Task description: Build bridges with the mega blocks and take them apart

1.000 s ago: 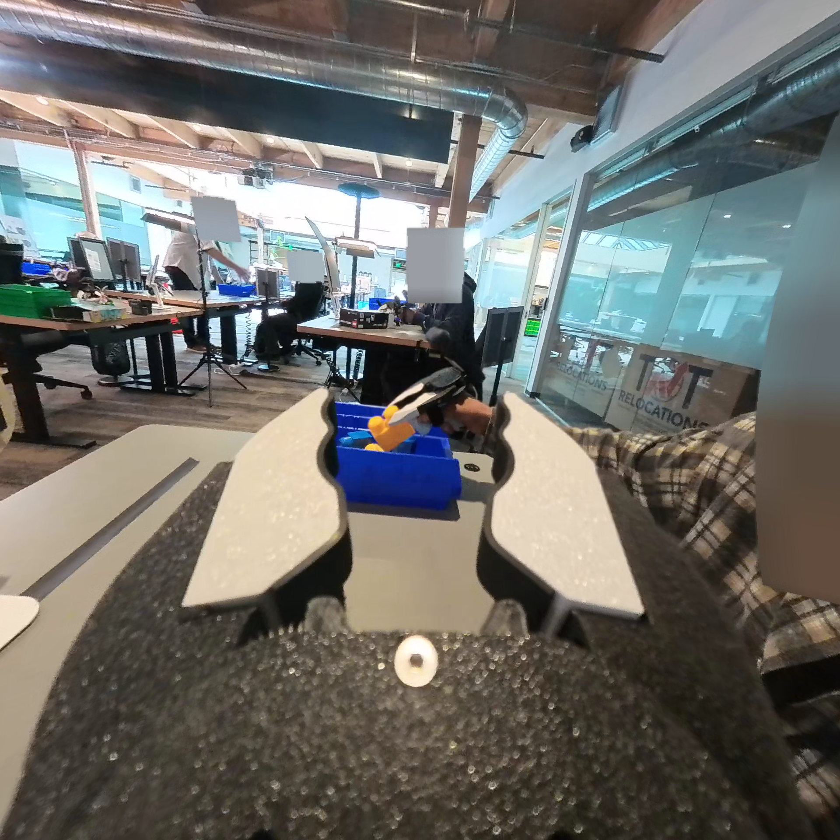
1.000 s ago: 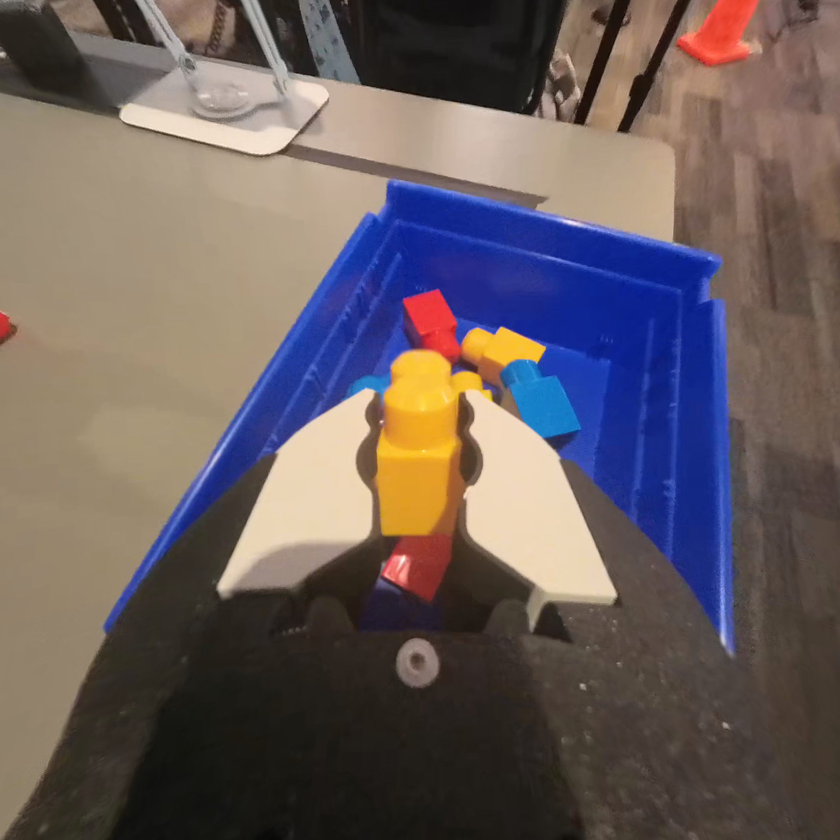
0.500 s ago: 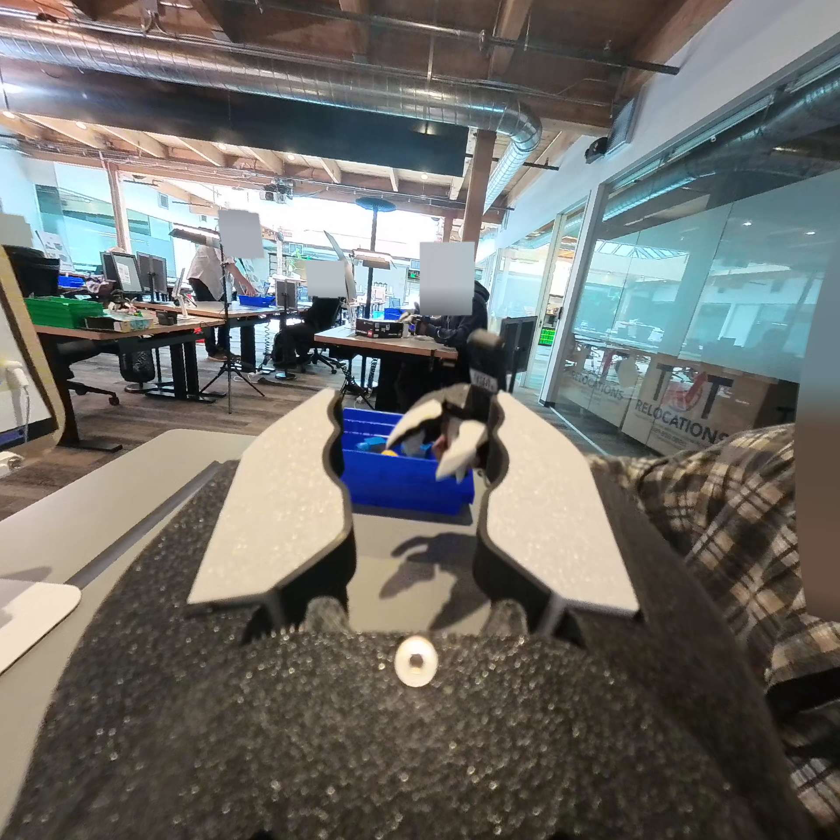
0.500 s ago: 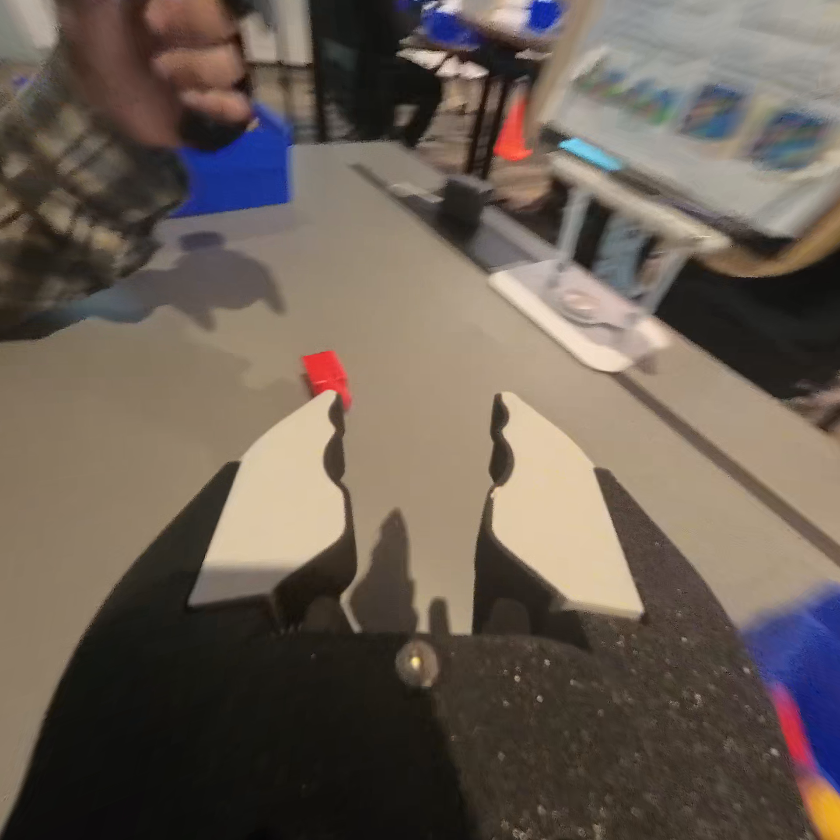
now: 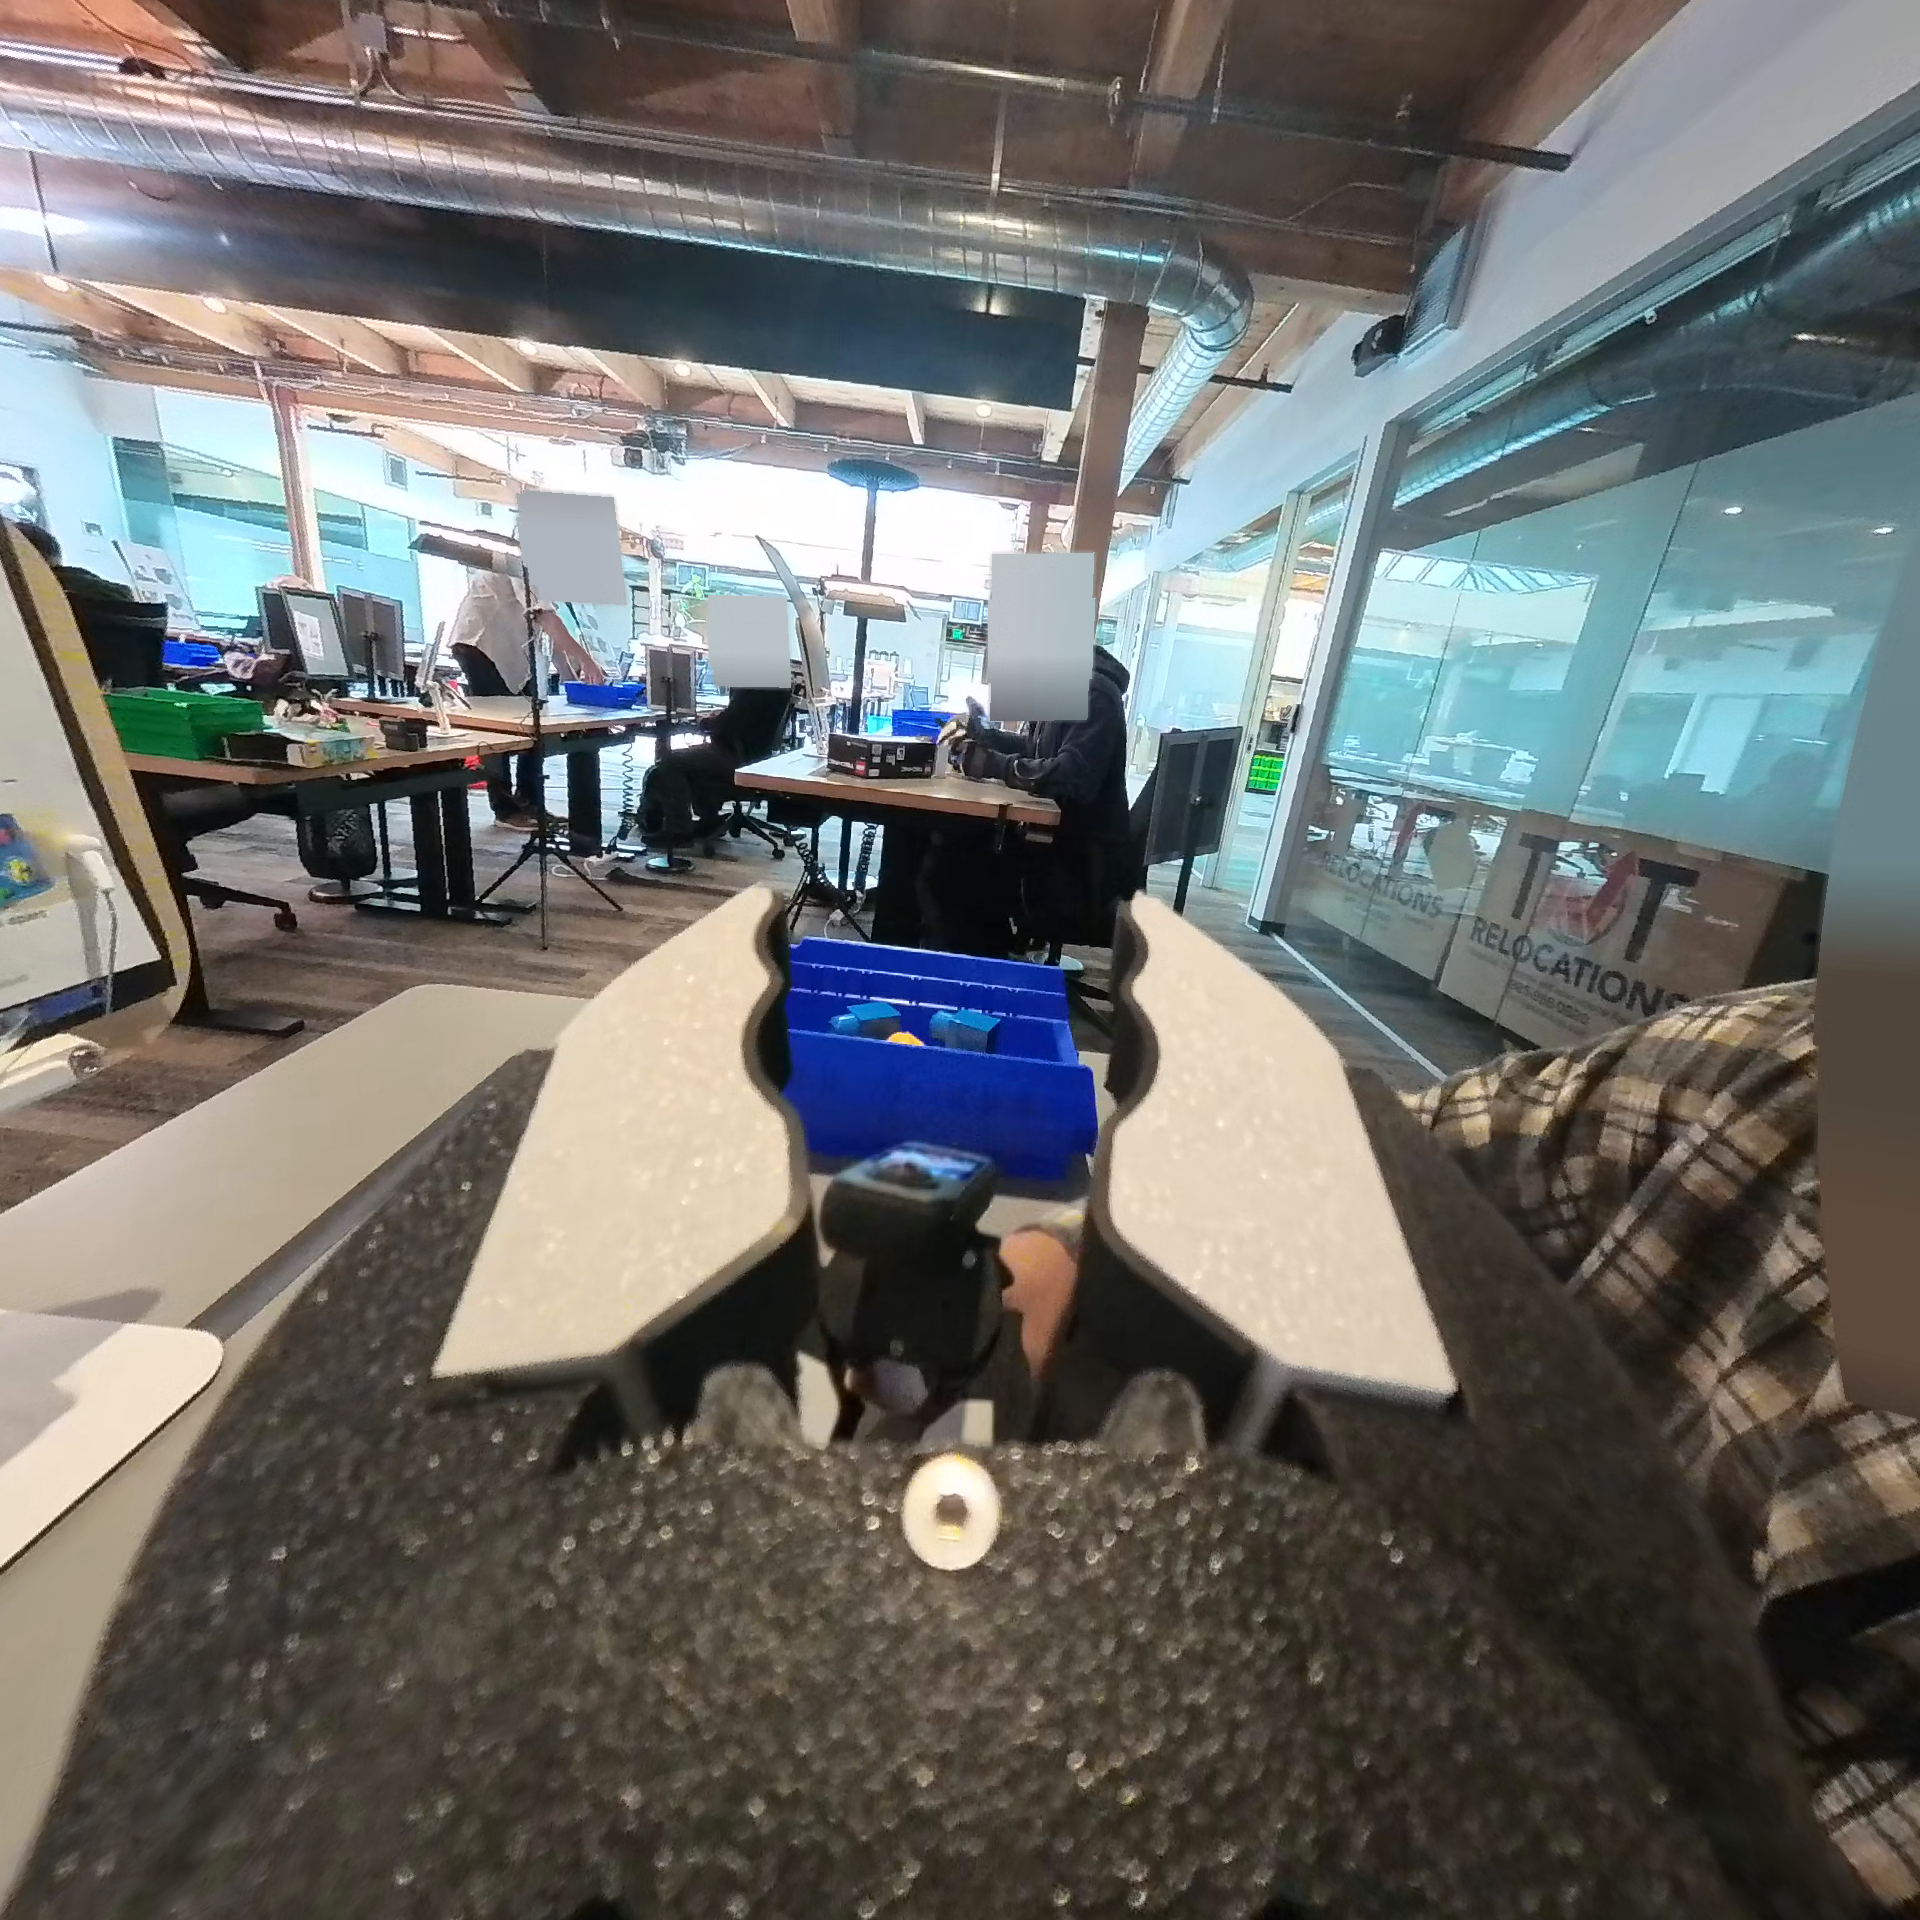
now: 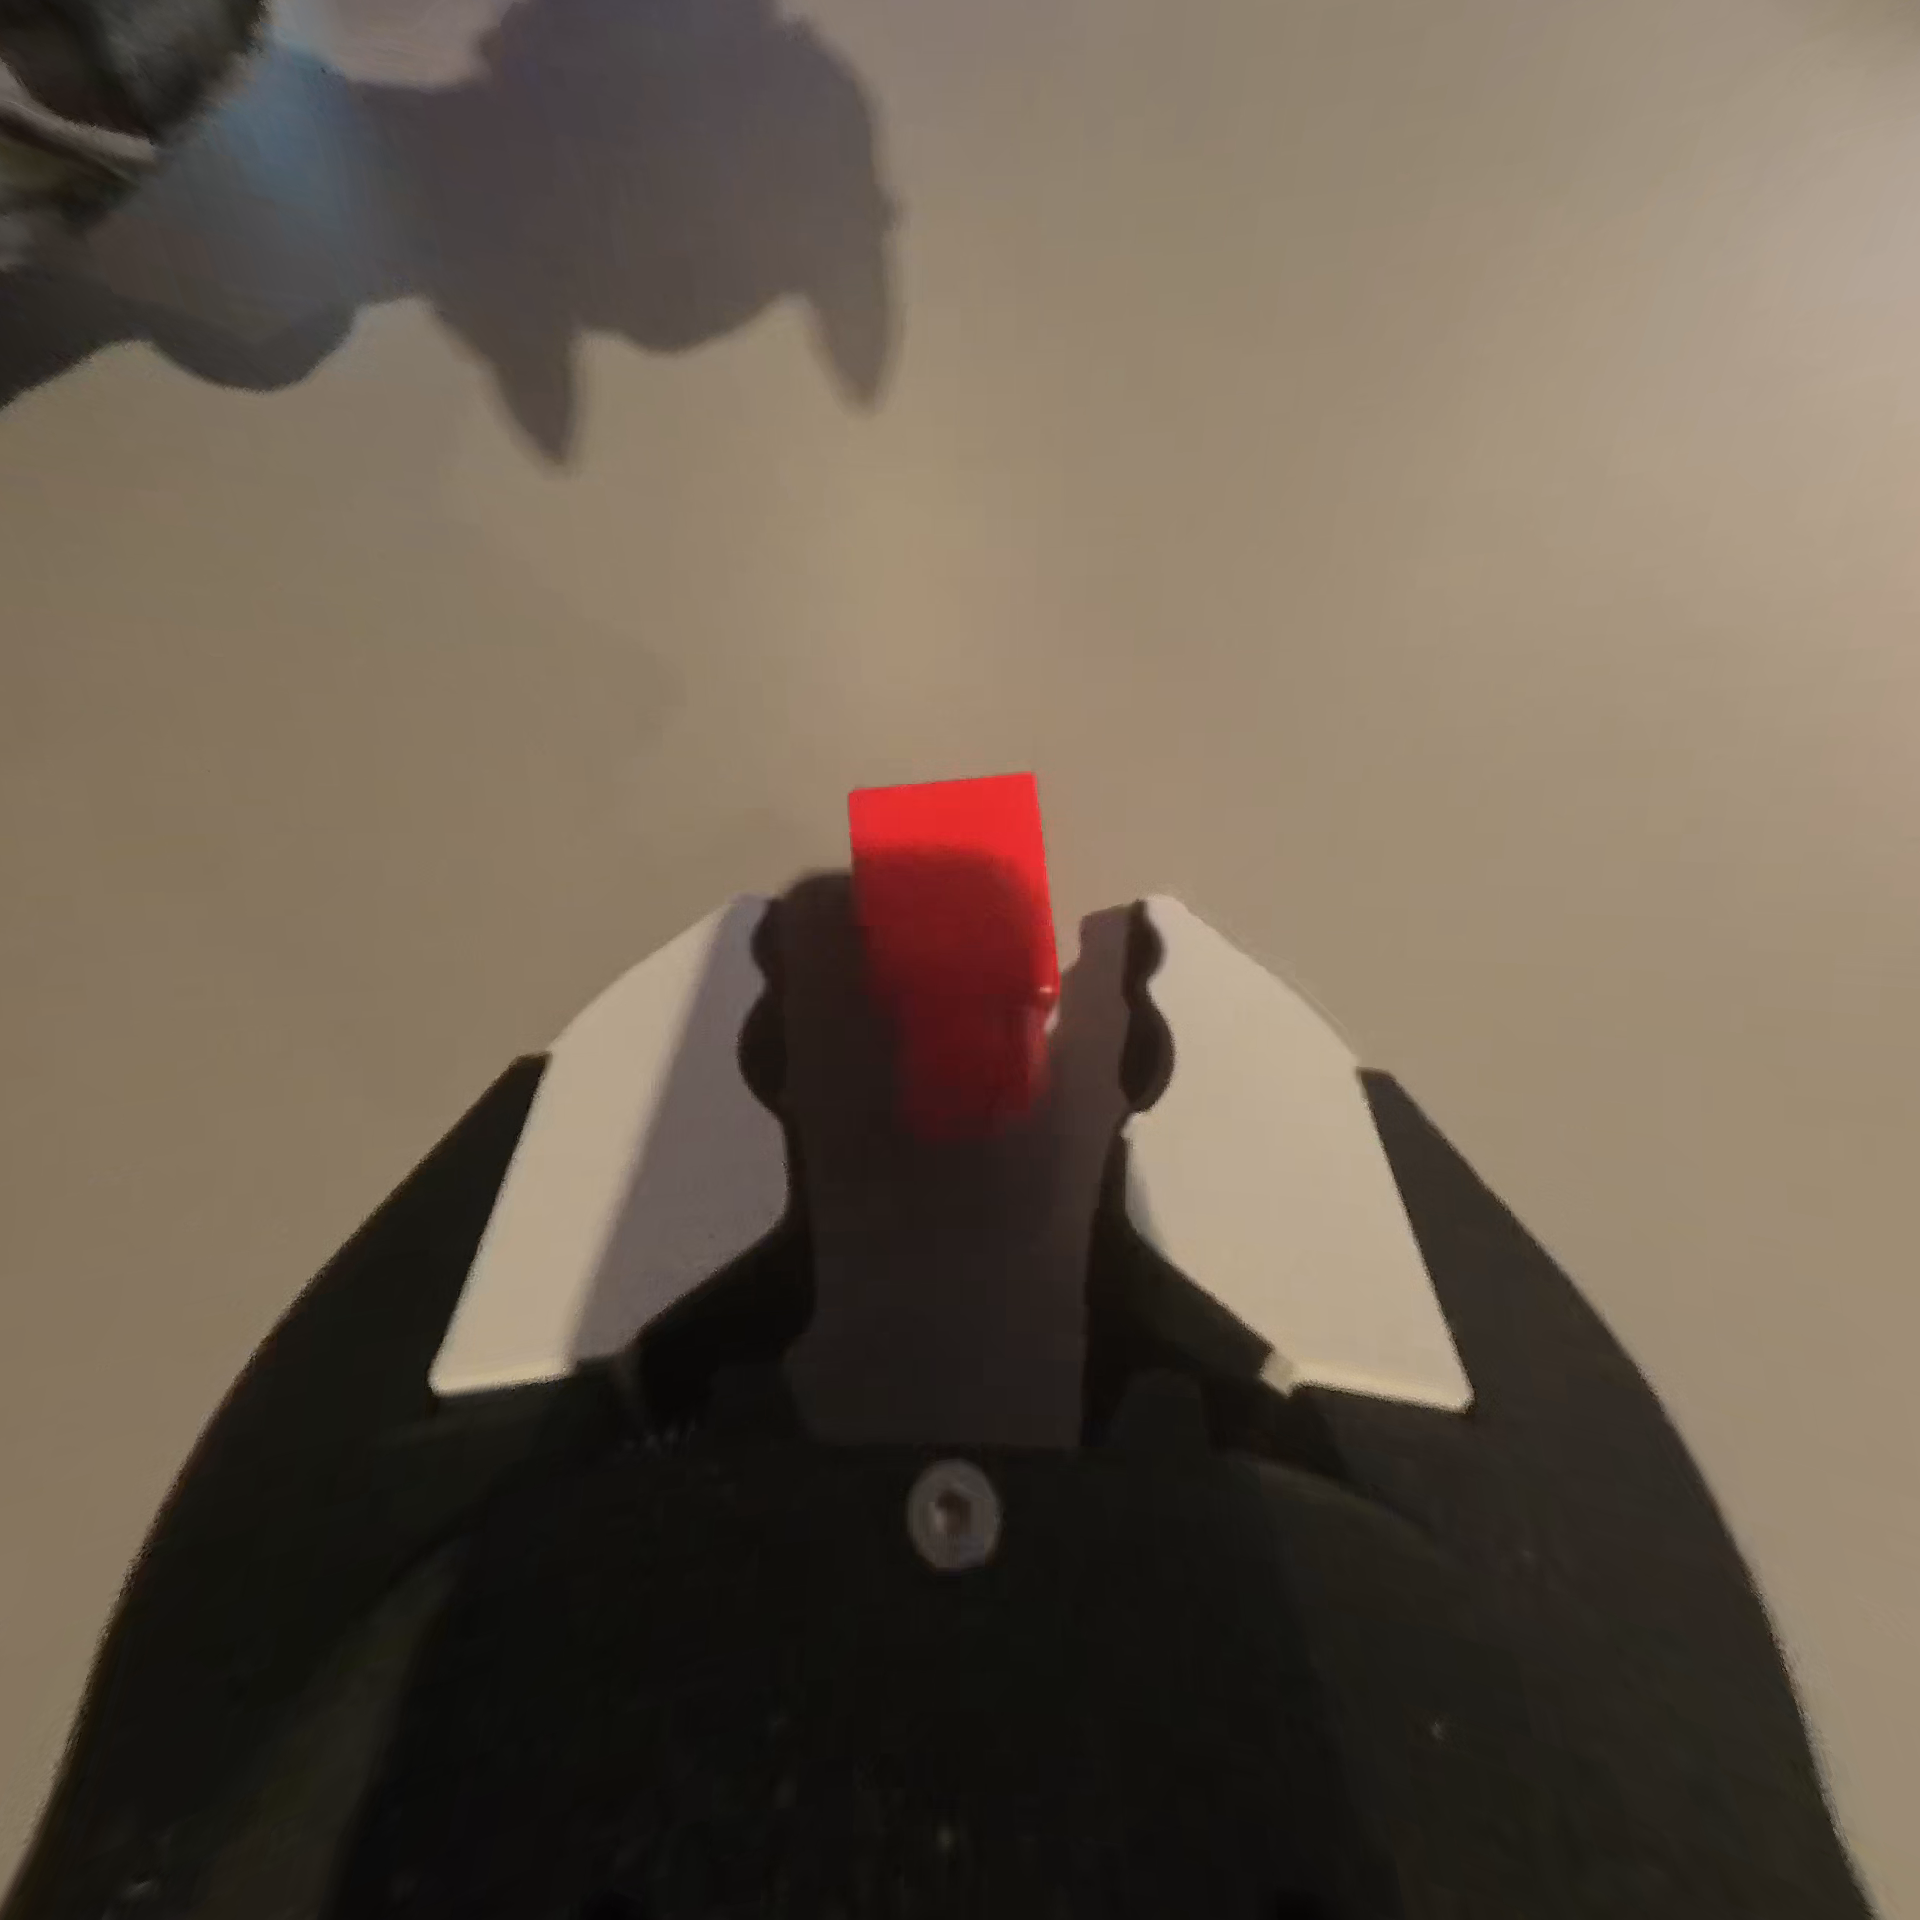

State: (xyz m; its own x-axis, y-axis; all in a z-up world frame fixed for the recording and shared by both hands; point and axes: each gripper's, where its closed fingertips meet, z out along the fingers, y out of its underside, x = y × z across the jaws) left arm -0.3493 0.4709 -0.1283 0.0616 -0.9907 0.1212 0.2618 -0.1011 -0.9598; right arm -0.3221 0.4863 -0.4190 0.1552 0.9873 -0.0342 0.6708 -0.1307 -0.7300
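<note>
Right gripper (image 6: 951, 914): jaws wide around a red block (image 6: 951, 935) on the table (image 6: 1455, 520) (not touching).
Left gripper (image 5: 940, 935): jaws wide, empty, facing the blue bin (image 5: 935, 1101).

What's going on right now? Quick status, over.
Right gripper open, straddling red block on the table, not gripped. Left gripper open, empty, facing blue bin. Nothing blocking.
</note>
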